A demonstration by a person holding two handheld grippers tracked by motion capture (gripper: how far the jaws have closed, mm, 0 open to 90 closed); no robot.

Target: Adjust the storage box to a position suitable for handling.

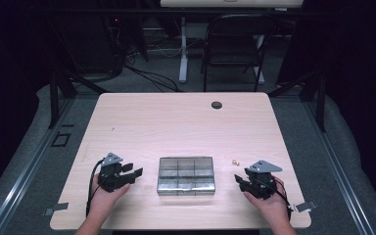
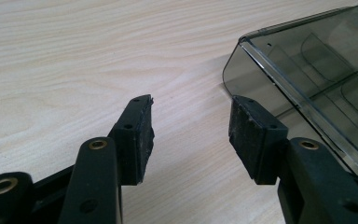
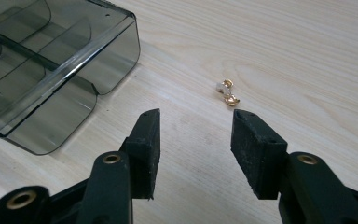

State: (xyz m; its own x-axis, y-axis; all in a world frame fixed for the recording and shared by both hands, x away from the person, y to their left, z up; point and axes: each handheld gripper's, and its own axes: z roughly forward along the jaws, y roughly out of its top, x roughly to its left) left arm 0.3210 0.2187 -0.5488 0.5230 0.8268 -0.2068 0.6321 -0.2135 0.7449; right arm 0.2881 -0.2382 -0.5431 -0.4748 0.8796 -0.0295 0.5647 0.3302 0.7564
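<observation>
Right gripper view brings out a small gold and silver piece [image 3: 226, 92], perhaps an earring, just beyond the right tool [image 3: 196, 135], a mere speck from above. Both tools gape empty, hands low on the desk [image 1: 176, 117], left tool [image 1: 127, 171] and right flanking the divided plastic box [image 1: 186, 175].

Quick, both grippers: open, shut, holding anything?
Left gripper: open, empty, beside the box.
Right gripper: open, empty, just short of the small gold piece.
</observation>
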